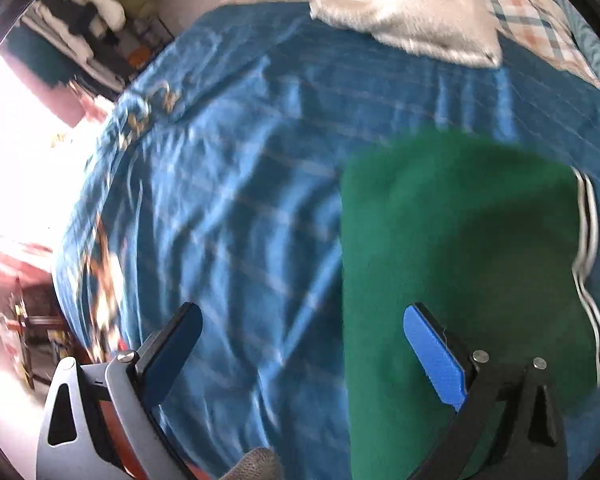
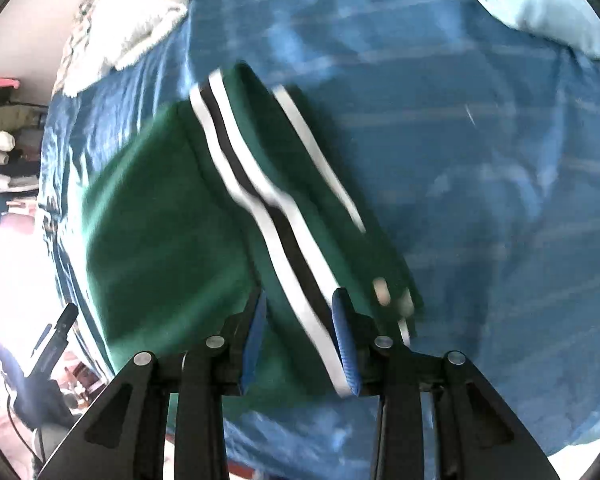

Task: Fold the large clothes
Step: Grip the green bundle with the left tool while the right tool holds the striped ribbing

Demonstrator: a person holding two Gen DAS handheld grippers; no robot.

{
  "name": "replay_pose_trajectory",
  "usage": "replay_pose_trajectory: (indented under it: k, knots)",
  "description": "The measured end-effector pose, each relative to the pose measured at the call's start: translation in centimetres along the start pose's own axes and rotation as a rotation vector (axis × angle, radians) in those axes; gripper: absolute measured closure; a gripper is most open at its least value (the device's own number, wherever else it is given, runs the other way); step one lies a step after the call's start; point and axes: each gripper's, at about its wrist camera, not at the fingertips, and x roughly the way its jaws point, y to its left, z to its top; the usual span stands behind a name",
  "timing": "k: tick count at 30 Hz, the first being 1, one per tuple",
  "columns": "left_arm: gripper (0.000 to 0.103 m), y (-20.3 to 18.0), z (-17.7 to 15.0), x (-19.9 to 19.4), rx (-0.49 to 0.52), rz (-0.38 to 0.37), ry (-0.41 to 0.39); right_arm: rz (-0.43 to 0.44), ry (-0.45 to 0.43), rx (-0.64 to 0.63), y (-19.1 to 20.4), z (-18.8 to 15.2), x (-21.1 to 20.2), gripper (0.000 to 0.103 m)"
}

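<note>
A folded green garment point(image 1: 460, 248) with white and black stripes lies on a blue bedsheet point(image 1: 228, 184). My left gripper point(image 1: 300, 344) is open and empty, its right finger above the garment's near left part, its left finger over the sheet. In the right wrist view the garment point(image 2: 160, 232) shows its striped band point(image 2: 268, 208) running towards me. My right gripper point(image 2: 300, 332) has its jaws partly apart on either side of the striped band at the garment's near edge; whether the pads press the cloth is unclear from the blur.
A white fluffy cloth point(image 1: 412, 16) lies at the far end of the bed on a checked pillow point(image 1: 532, 12). A pale blue pillow point(image 2: 548, 4) sits far right. Shelves with stacked clothes point(image 1: 92, 28) stand beyond the bed's left edge.
</note>
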Motion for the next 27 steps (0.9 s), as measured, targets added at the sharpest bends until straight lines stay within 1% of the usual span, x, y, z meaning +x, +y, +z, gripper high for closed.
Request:
replay_pose_trajectory:
  k: [2, 3, 5, 8, 11, 15, 17, 19, 22, 24, 25, 26, 27]
  knots:
    - [0.0, -1.4, -2.4, 1.1, 0.021, 0.008, 0.063, -0.047, 0.012, -0.004, -0.4, -1.4, 1.1, 0.067]
    - [0.0, -1.8, -3.1, 1.5, 0.022, 0.002, 0.082, -0.062, 0.016, -0.003, -0.6, -2.0, 2.1, 0.067]
    - [0.0, -2.3, -4.0, 2.1, -0.009, -0.007, 0.101, -0.082, 0.018, 0.006, -0.4, -2.3, 3.5, 0.067]
    - [0.0, -2.6, -3.9, 2.4, -0.011, -0.011, 0.103, -0.132, 0.016, -0.007, 0.2, -2.5, 5.0, 0.067]
    - [0.0, -3.1, -3.8, 2.4, 0.0, -0.016, 0.099, -0.164, 0.02, -0.027, 1.5, -2.3, 6.5, 0.067]
    - [0.0, -3.1, -3.9, 2.4, 0.009, -0.02, 0.089, -0.184, 0.033, -0.042, 2.8, -1.6, 8.9, 0.067]
    - [0.0, -3.0, -4.1, 2.5, 0.009, -0.026, 0.089, -0.186, 0.048, -0.036, 2.6, -1.5, 10.3, 0.067]
    - [0.0, -3.1, -4.4, 2.7, 0.009, -0.029, 0.091, -0.183, 0.058, -0.018, 2.5, -1.1, 11.5, 0.064]
    - [0.0, -3.0, -4.4, 2.4, 0.008, -0.023, 0.093, -0.184, 0.084, -0.022, 3.0, -0.7, 10.9, 0.064]
    - [0.0, -2.5, -3.8, 1.7, 0.0, -0.024, 0.097, -0.153, 0.09, -0.012, 3.2, -0.7, 9.5, 0.063]
    - [0.0, -2.2, -3.2, 1.2, -0.003, -0.019, 0.08, -0.12, 0.078, -0.007, 3.3, -0.7, 8.2, 0.063]
    - [0.0, -1.7, -2.4, 0.5, -0.01, -0.009, 0.051, -0.069, 0.045, 0.002, 3.4, -0.6, 6.3, 0.063]
    - [0.0, -1.3, -1.5, 0.1, -0.019, -0.005, 0.024, -0.041, 0.019, 0.003, 3.4, -0.5, 5.1, 0.063]
